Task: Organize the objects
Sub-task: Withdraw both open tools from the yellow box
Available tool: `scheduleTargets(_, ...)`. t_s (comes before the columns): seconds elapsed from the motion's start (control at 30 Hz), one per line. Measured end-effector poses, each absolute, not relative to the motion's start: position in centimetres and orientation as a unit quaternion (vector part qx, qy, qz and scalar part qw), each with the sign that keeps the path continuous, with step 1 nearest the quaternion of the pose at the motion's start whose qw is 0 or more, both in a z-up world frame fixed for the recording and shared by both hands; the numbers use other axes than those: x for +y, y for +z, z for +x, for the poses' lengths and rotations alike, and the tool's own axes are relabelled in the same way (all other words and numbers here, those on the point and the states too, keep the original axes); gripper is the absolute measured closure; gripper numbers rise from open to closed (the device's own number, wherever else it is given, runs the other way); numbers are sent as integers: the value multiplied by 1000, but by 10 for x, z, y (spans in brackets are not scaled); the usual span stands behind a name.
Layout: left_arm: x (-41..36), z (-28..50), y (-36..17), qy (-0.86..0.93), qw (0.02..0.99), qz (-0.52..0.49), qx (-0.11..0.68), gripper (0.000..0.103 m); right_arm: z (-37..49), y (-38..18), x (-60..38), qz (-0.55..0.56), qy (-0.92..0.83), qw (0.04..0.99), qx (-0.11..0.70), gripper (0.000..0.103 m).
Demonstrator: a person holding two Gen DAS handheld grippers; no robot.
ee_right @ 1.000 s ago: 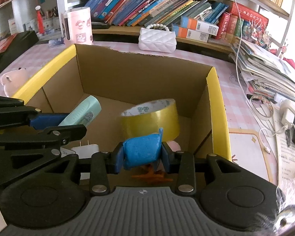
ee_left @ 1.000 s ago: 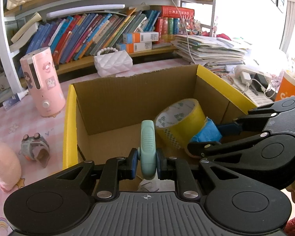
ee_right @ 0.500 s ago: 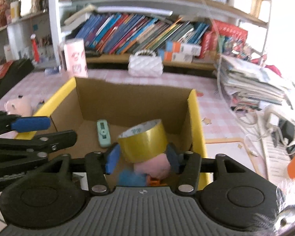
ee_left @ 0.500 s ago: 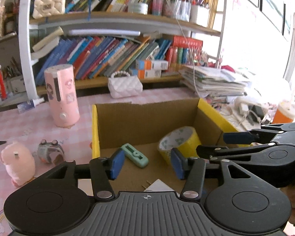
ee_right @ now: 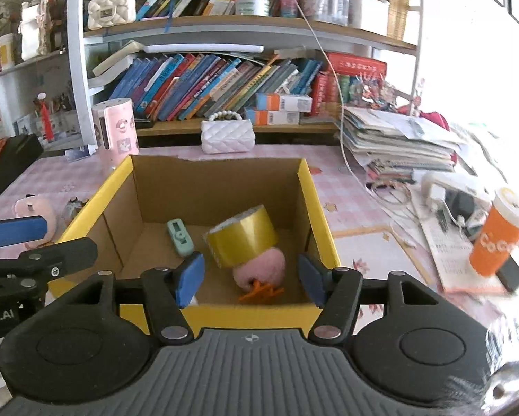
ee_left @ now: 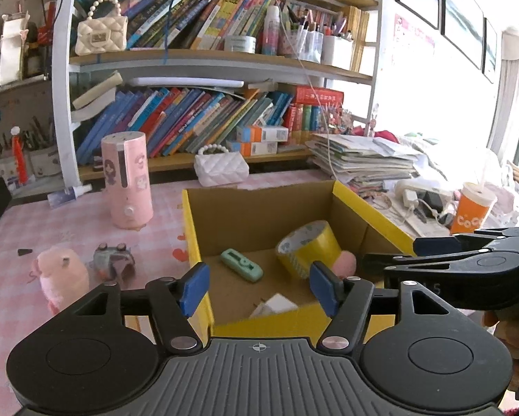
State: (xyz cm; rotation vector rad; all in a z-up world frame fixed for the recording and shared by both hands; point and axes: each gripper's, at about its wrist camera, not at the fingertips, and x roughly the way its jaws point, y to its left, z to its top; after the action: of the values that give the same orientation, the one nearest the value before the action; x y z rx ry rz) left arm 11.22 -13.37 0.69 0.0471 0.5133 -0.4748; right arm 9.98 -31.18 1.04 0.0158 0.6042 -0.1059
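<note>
A cardboard box with yellow rims (ee_left: 193, 239) (ee_right: 315, 208) stands on the pink table. Inside lie a mint green device (ee_left: 241, 265) (ee_right: 179, 236), a yellow tape roll (ee_left: 308, 249) (ee_right: 244, 235), a pink plush toy with orange feet (ee_right: 259, 269) (ee_left: 344, 264) and a white item (ee_left: 275, 305). My left gripper (ee_left: 259, 286) is open and empty above the box's near edge. My right gripper (ee_right: 248, 279) is open and empty above the near edge too. Each gripper shows in the other's view: the right (ee_left: 467, 263), the left (ee_right: 24, 242).
Left of the box sit a pink plush (ee_left: 60, 277), a small grey toy (ee_left: 112, 260) and a pink cylinder (ee_left: 126, 183). A white purse (ee_left: 221, 170) stands behind. To the right are a paper stack (ee_right: 398, 145), cables and an orange cup (ee_right: 498, 239).
Both grippers opened, dropped the mint device and the blue-clad plush into the box, and drew back and up from it.
</note>
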Motion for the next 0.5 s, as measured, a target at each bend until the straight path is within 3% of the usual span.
scheduleTargets(0.5, -86, 66, -17, -216, 920, 53, 322, 32, 43, -15, -264, 42, -63, 930, 361, 43)
